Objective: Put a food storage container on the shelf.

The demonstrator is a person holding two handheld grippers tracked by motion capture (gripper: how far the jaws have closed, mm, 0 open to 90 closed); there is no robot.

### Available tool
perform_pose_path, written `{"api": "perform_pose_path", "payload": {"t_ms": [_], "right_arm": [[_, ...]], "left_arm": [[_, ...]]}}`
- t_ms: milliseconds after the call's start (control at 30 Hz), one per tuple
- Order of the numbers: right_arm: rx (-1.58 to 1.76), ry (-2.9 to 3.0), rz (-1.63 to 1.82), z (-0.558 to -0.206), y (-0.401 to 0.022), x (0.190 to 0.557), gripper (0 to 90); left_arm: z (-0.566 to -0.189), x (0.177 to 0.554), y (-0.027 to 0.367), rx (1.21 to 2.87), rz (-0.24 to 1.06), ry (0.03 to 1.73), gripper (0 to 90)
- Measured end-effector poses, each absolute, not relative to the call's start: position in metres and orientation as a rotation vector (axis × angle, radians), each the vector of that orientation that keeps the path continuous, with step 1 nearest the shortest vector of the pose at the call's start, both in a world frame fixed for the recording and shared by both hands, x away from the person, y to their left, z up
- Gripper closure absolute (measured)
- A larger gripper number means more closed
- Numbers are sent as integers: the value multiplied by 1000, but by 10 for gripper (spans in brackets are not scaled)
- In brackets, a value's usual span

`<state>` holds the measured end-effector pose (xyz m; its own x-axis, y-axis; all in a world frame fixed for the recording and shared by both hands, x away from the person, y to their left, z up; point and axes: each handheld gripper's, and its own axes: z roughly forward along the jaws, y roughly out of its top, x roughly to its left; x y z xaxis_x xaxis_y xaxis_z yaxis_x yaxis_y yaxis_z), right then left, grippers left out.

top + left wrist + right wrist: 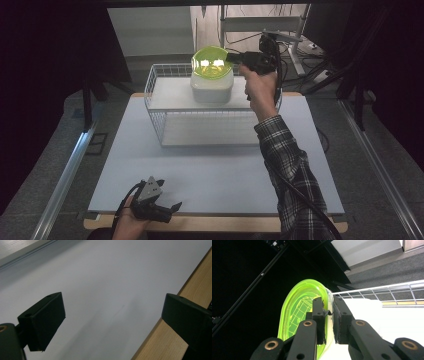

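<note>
Right gripper [328,312] pinching the rim of the green lid [299,312] above the white container [212,86]; left gripper [167,209] resting, jaws spread.

Lid [211,62] seen in translucent lime green, above white box [211,87]. Wire basket [160,117] coated white. Table sheet [210,170] pale blue-grey, edged in light wood. Sleeve [287,155] patterned in black-and-white plaid. Gripper jaws finished in black.

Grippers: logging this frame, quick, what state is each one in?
Left gripper: open, nothing between its jaws, over the table.
Right gripper: shut on the green lid, above the white box.
</note>
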<state>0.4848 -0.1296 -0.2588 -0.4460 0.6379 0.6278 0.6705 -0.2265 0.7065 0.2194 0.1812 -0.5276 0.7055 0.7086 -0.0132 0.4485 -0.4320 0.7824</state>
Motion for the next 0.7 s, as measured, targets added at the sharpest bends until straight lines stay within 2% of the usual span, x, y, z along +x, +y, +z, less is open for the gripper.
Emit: {"api": "perform_pose_path", "payload": {"t_ms": [300, 400, 567, 633, 700], "right_arm": [[-1728, -2070, -1787, -256, -120, 486, 757], [-1750, -2108, -1763, -257, -118, 488, 706], [-1752, -2102, -1768, -257, -118, 488, 704], [-1746, -2104, -1776, -257, -118, 488, 655], [-1732, -2109, -1789, -256, -118, 488, 563]], "left_arm": [[-528, 219, 180, 2110, 409, 872, 47], [-528, 219, 180, 2112, 408, 870, 47], [-528, 219, 179, 2119, 409, 866, 47], [-528, 219, 179, 2119, 409, 866, 47], [-528, 219, 179, 2119, 410, 866, 47]]}}
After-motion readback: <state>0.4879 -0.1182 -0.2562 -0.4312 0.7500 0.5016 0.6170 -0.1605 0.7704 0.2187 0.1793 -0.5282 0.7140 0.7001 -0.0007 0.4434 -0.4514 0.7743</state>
